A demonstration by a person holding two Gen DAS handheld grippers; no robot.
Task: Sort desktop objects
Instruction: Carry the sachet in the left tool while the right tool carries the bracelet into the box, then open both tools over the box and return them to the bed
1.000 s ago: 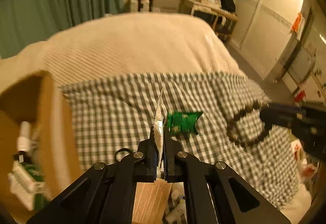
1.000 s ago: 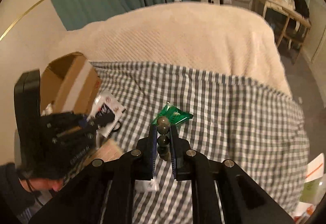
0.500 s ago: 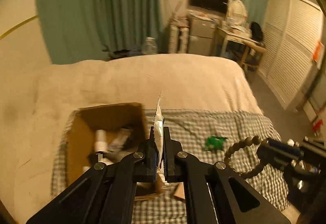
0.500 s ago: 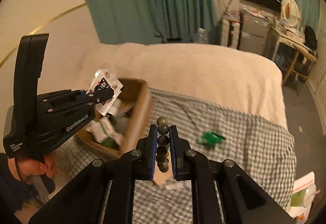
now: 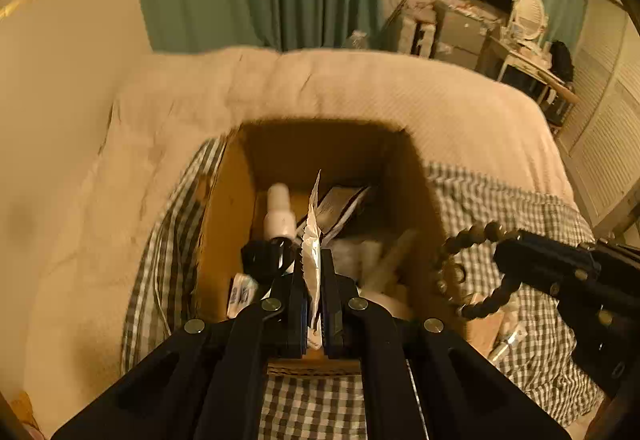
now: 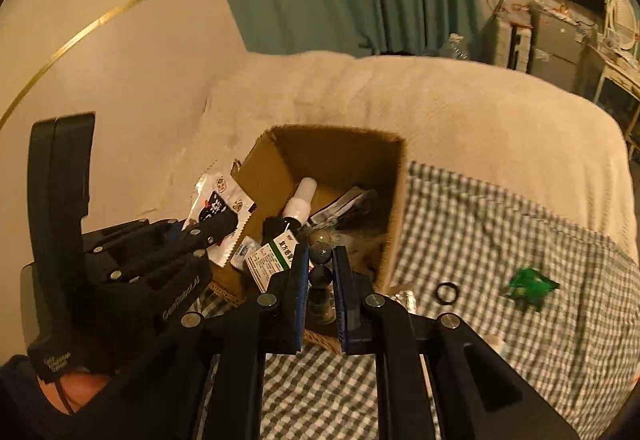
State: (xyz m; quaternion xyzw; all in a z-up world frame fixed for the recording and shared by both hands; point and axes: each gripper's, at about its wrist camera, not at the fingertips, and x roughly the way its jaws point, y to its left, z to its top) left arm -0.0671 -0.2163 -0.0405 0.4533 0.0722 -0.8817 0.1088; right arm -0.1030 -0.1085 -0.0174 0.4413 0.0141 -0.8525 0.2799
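My left gripper is shut on a white snack packet, held edge-on over the open cardboard box. In the right wrist view the left gripper holds the same packet at the box's left rim. My right gripper is shut on a dark bead bracelet above the box's near edge. The bracelet also shows in the left wrist view, right of the box. The box holds a white bottle, a green-striped medicine box and other packets.
The box stands on a grey checked cloth over a beige bed cover. A green packet and a black ring lie on the cloth to the right. A wall is at the left, green curtains behind.
Both grippers have moved left, from above the checked cloth and green packet to over the cardboard box. Each still holds its item.
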